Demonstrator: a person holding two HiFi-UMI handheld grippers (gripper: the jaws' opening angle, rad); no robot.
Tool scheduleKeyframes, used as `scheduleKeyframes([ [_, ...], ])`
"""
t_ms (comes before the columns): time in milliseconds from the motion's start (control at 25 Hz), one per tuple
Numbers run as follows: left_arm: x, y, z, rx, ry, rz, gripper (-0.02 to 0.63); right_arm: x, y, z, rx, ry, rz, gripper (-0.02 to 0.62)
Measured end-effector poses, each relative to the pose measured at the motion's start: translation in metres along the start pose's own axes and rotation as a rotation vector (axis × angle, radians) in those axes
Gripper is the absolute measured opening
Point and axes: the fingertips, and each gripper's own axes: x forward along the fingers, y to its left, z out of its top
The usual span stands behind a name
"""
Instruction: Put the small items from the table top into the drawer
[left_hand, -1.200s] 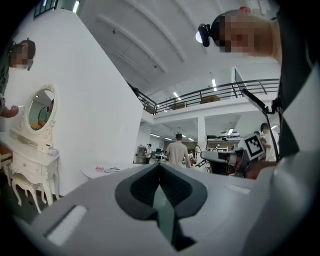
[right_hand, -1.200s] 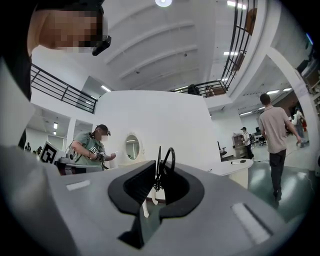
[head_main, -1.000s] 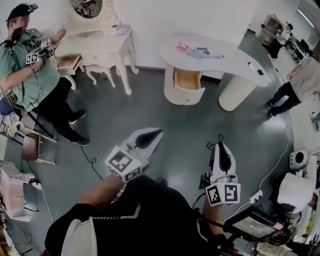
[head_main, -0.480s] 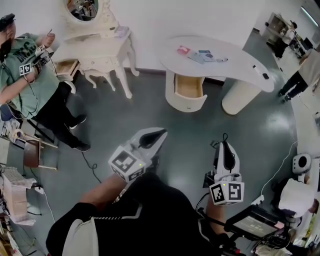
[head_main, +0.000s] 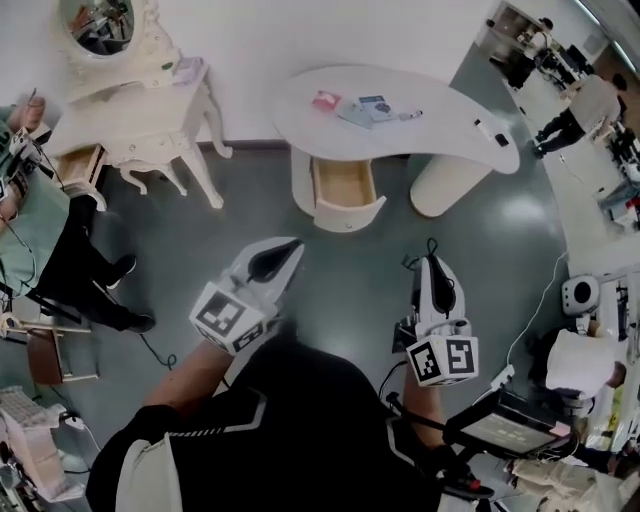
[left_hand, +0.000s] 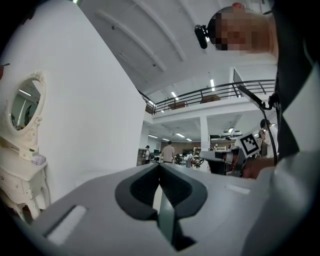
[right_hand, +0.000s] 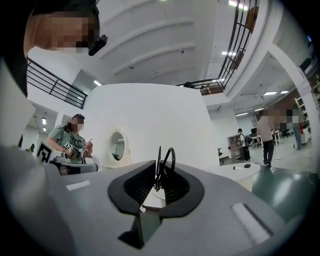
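Note:
A white curved table stands ahead, with an open wooden drawer under its left end. On the top lie a pink item, flat blue-grey items and a small black item. Both grippers hover over the grey floor, well short of the table. My left gripper is shut with nothing in it. My right gripper is shut on a thin black loop that sticks up past its tips.
A white vanity with an oval mirror stands at the left, and a seated person in green is beside it. A cable runs over the floor. White equipment and a stand sit at the right; people stand far right.
The table and drawer have come nearer and slid left in the head view. Both grippers have been carried toward them, jaws unchanged. The seated person has slipped toward the left edge.

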Motion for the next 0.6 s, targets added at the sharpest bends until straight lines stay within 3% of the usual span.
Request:
scheduleKeyframes([
  [280, 0.024, 0.057, -0.006, -0.022, 0.006, -0.027, 0.000, 0.055, -0.002, -0.006, -0.015, 0.022, -0.044, 0.032],
  [600, 0.076, 0.093, -0.015, -0.039, 0.033, -0.034, 0.000, 0.115, -0.032, -0.014, -0.016, 0.058, -0.033, 0.032],
])
